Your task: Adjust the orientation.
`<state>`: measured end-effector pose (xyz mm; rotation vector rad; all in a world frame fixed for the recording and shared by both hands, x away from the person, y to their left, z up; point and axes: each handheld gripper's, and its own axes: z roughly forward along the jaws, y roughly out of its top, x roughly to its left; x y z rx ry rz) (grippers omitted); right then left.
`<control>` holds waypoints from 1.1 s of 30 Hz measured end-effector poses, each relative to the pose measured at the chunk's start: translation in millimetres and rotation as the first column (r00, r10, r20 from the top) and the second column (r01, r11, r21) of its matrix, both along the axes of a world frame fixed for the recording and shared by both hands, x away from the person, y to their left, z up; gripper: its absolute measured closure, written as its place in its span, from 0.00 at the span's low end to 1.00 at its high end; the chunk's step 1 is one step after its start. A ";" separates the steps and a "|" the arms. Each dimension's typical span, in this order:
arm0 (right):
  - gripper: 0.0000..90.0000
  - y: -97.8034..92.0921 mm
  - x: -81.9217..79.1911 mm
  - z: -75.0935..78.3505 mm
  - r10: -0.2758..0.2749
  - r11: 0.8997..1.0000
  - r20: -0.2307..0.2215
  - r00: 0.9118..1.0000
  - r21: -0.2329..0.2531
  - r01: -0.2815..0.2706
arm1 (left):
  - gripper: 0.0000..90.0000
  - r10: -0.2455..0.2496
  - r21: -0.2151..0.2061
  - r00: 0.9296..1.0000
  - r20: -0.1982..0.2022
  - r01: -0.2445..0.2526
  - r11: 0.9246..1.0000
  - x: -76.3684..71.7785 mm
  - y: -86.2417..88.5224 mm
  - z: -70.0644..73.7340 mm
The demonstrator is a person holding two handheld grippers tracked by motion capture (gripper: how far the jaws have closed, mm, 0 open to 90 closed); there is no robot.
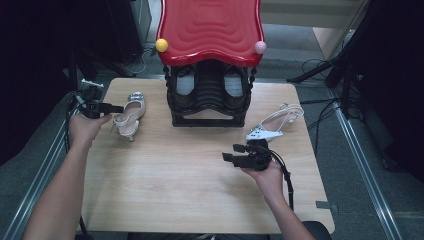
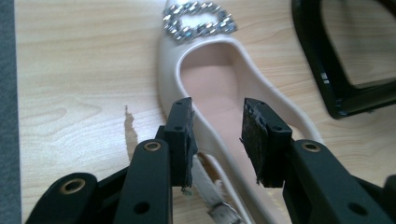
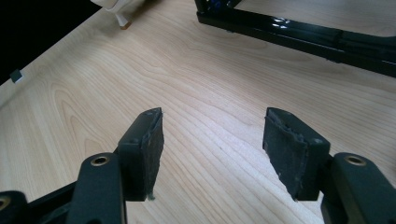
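Observation:
A cream slingback shoe (image 1: 131, 115) with a jewelled buckle (image 2: 198, 21) lies on the table's left side, toe pointing away from me. My left gripper (image 1: 118, 108) is at the shoe's heel end. In the left gripper view its jaws (image 2: 219, 140) are open and straddle the shoe's (image 2: 210, 88) side wall near the strap, without clamping it. A white strappy sandal (image 1: 275, 126) lies at the right. Just in front of it, my right gripper (image 1: 231, 152) hangs open over bare wood (image 3: 212, 149), holding nothing.
A black shoe rack (image 1: 209, 95) with a red wavy top (image 1: 210, 30) stands at the back centre, dark shoes inside. Its base bar (image 3: 303, 37) crosses the top of the right gripper view, and its frame (image 2: 322, 70) is right of the cream shoe. Cables run off the table's right.

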<state>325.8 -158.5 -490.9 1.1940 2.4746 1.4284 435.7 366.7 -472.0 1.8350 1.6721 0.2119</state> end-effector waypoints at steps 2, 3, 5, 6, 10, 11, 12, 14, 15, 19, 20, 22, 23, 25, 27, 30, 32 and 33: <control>0.43 -1.7 -0.8 -0.6 -0.006 1.000 0.003 1.000 0.000 0.006 | 0.71 0.006 0.019 1.000 -0.005 -0.005 1.000 2.4 -0.8 -6.3; 0.43 -2.5 -1.3 -0.6 -0.010 1.000 -0.002 1.000 -0.001 0.010 | 0.70 0.005 0.013 1.000 -0.012 -0.005 1.000 3.4 -0.6 -8.9; 0.43 -4.5 -2.2 -0.7 -0.016 1.000 -0.001 1.000 -0.008 0.016 | 0.70 0.022 -0.005 1.000 -0.008 -0.022 1.000 5.3 -1.1 -13.1; 0.43 -5.6 -2.7 -0.8 -0.019 1.000 -0.002 1.000 -0.011 0.019 | 0.70 0.023 -0.003 1.000 -0.009 -0.023 1.000 6.4 -1.5 -15.0; 0.43 -11.4 -5.9 -1.6 -0.037 0.999 -0.002 0.999 -0.007 0.037 | 0.72 0.039 0.001 0.999 -0.025 -0.039 0.999 10.4 -2.5 -23.4; 0.43 -12.8 -6.8 -2.0 -0.043 0.999 -0.002 0.999 -0.009 0.043 | 0.73 0.041 0.001 0.999 -0.021 -0.041 0.999 11.1 -1.8 -25.5; 0.43 -14.1 -7.7 -2.3 -0.046 0.999 -0.001 0.999 -0.009 0.046 | 0.75 0.042 0.000 0.999 -0.024 -0.042 0.999 11.6 -1.5 -26.6; 0.43 -16.4 -9.5 -2.4 -0.055 0.998 -0.002 0.998 -0.008 0.055 | 0.78 0.047 -0.002 0.998 -0.030 -0.047 0.999 13.5 -2.6 -31.1; 0.43 -17.2 -10.4 -2.4 -0.059 0.998 -0.004 0.998 -0.009 0.059 | 0.79 0.050 -0.007 0.998 -0.026 -0.050 0.999 13.9 -3.1 -32.8; 0.43 -21.0 -11.6 -3.0 -0.072 0.997 -0.007 0.997 -0.011 0.071 | 0.89 0.083 0.008 0.996 -0.015 -0.082 0.997 14.2 -3.7 -34.8; 0.43 -21.9 -11.7 -3.3 -0.074 0.997 -0.007 0.997 -0.011 0.074 | 0.91 0.072 0.005 0.997 -0.028 -0.072 0.997 14.0 -1.8 -34.2; 0.43 -23.1 -11.6 -3.6 -0.080 0.997 -0.008 0.997 -0.009 0.080 | 0.94 0.084 0.008 0.996 -0.035 -0.084 0.996 14.4 -2.4 -33.5; 0.43 -23.6 -11.4 -3.8 -0.080 0.997 -0.006 0.997 -0.010 0.080 | 0.94 0.085 0.017 0.996 -0.036 -0.084 0.996 14.8 -3.2 -32.9; 0.43 -23.5 -11.3 -3.9 -0.081 0.997 -0.007 0.997 -0.011 0.081 | 0.96 0.103 0.016 0.994 -0.040 -0.102 0.995 15.7 -5.3 -31.9; 0.43 -23.1 -10.7 -4.3 -0.077 0.997 -0.008 0.997 -0.009 0.077 | 0.96 0.095 0.010 0.995 -0.041 -0.094 0.996 15.4 -5.3 -30.9; 0.43 -22.5 -9.7 -4.6 -0.075 0.997 -0.009 0.997 -0.011 0.074 | 0.97 0.076 0.017 0.996 -0.036 -0.076 0.997 13.7 -5.8 -28.1; 0.43 -22.1 -8.6 -4.5 -0.074 0.997 -0.008 0.997 -0.010 0.074 | 0.97 0.053 0.006 0.997 -0.055 -0.053 0.999 12.3 -6.3 -25.1; 0.43 -21.9 -8.1 -4.5 -0.074 0.997 -0.009 0.997 -0.007 0.074 | 0.97 0.047 0.006 0.998 -0.051 -0.047 0.999 10.5 -7.5 -23.7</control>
